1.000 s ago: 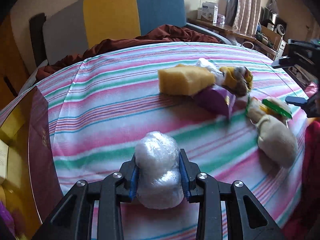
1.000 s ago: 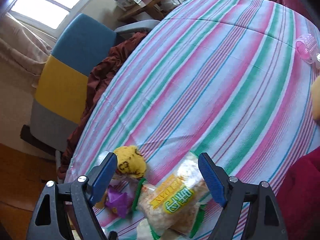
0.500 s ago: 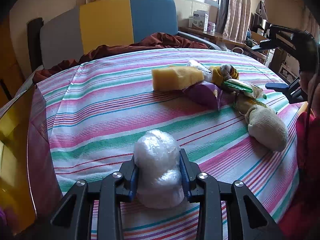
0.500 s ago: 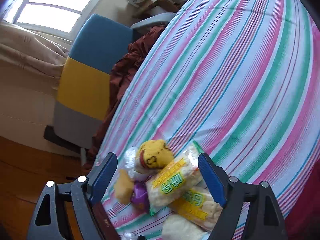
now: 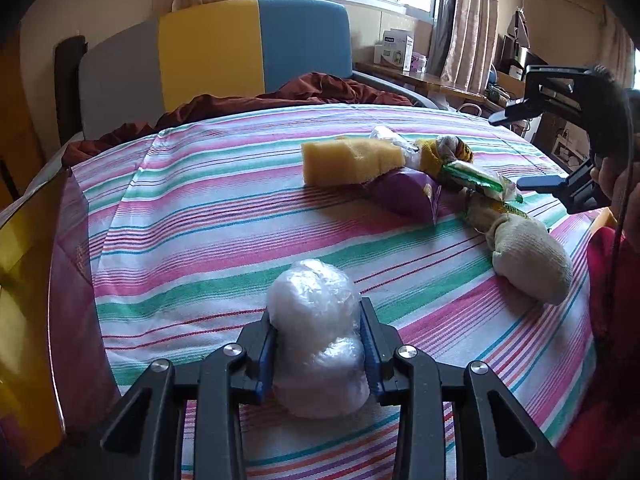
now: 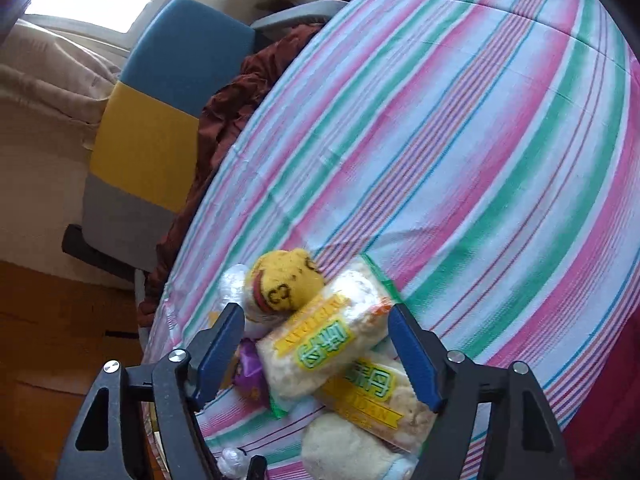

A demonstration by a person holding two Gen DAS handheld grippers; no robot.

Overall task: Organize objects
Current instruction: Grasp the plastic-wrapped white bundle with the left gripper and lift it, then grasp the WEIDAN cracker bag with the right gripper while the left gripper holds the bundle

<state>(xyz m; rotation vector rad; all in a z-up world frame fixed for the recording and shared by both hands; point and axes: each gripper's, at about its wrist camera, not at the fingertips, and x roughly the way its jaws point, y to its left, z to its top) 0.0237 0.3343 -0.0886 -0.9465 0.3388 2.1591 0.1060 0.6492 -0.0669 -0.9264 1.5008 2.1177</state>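
A bed covered by a pink, green and white striped sheet [image 5: 208,216] filled both views, with a blue, yellow and grey padded headboard [image 5: 224,52] at its far edge and a rumpled maroon blanket [image 5: 304,92] heaped against it. Behind stood a curtained window and a cluttered wooden desk [image 5: 424,80] along the wall.

The left gripper [image 5: 318,354] pointed steeply down over the near edge of the sheet, its blue pads clamped narrowly on a white plastic-wrapped bundle [image 5: 316,332] that stood upright between them.

The right gripper [image 6: 320,352] also angled down, over a heap of things near the right edge of the bed; its jaws were closing around a snack packet [image 6: 320,344] with yellow and green labels, the pads apparently not yet pressing on it. The label carried green Chinese characters and Latin letters too blurred to read with confidence. A second packet of the same kind [image 6: 380,400] lay beneath it.

In that heap a yellow sponge block [image 5: 348,160] lay on the far side, touching a purple pouch [image 5: 408,196]. A yellow plush toy [image 6: 284,280] marked with dark letters resembling "C3" sat just beyond the top packet. A cream rolled sock [image 5: 528,260] lay nearest the right edge, beside a red sleeve [image 5: 600,288].
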